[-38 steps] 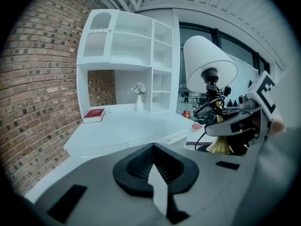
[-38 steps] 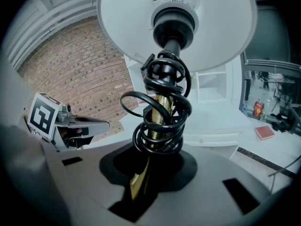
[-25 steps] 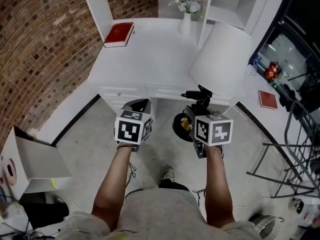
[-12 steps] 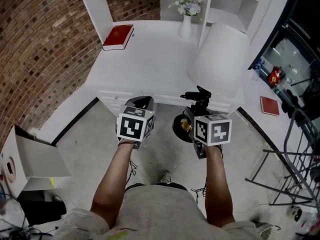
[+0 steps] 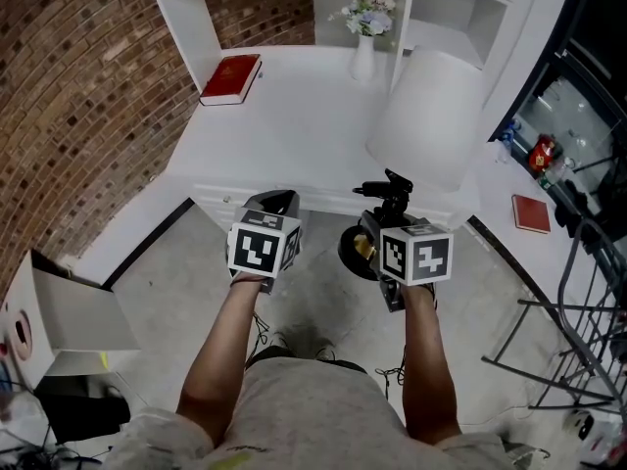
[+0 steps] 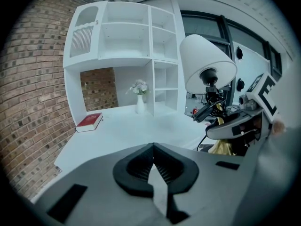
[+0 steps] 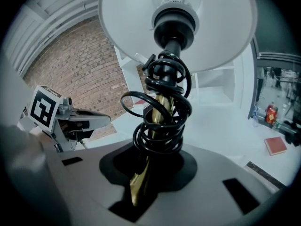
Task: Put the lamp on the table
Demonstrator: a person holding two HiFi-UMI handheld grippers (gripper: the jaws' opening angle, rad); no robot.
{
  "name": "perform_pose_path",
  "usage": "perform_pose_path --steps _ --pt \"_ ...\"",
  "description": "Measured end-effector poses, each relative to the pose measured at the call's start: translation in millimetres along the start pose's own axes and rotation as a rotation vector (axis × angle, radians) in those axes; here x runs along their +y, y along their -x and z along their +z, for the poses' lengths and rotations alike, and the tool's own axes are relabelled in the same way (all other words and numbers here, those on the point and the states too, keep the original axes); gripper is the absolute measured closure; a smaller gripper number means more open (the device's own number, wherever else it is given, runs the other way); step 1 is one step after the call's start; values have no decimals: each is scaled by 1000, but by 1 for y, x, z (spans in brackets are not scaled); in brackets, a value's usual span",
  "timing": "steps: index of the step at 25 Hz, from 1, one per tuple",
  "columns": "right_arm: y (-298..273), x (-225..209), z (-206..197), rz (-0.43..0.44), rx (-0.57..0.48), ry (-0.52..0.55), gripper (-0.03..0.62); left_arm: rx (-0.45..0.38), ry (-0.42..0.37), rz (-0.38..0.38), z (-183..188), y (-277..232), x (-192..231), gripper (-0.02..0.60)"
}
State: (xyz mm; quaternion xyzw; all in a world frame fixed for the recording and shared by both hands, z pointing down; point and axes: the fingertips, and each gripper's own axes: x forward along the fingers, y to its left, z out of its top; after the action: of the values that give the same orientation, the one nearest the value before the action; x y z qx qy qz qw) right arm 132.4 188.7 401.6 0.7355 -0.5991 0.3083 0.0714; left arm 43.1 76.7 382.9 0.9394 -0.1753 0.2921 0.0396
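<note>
The lamp has a white shade (image 5: 431, 116), a brass stem wound with black cord (image 7: 162, 112) and a dark round base (image 5: 351, 251). My right gripper (image 5: 382, 225) is shut on the brass stem just below the cord coil, holding the lamp in the air at the front edge of the white table (image 5: 284, 125). In the right gripper view the shade (image 7: 178, 27) fills the top and the stem runs down between the jaws (image 7: 146, 173). My left gripper (image 5: 272, 206) hangs beside it, to the left, shut and empty (image 6: 153, 166). The left gripper view shows the lamp (image 6: 207, 69) at the right.
On the table lie a red book (image 5: 231, 78) at the back left and a vase of flowers (image 5: 364, 37) at the back. White shelves rise behind. A cardboard box (image 5: 69, 321) stands on the floor at left, a metal rack (image 5: 578, 302) at right.
The table has come slightly nearer in the head view as the person steps forward. Both grippers keep their places and the grip on the lamp is unchanged.
</note>
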Motion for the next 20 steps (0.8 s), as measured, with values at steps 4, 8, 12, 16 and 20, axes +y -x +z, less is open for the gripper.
perform_pose_path --steps 4,8,12,16,20 --pt "-6 -4 4 0 3 7 503 -2 -2 1 5 -7 4 587" --pt "-15 -9 9 -2 1 8 503 -7 -7 3 11 -15 10 586" --pt "-29 -13 15 -6 4 10 503 -14 -5 2 13 -26 22 586" --pt "-50 -12 25 -11 10 25 503 -23 4 -2 18 -40 41 586" --pt "-76 -9 40 -18 14 32 503 -24 8 -10 24 -56 67 587"
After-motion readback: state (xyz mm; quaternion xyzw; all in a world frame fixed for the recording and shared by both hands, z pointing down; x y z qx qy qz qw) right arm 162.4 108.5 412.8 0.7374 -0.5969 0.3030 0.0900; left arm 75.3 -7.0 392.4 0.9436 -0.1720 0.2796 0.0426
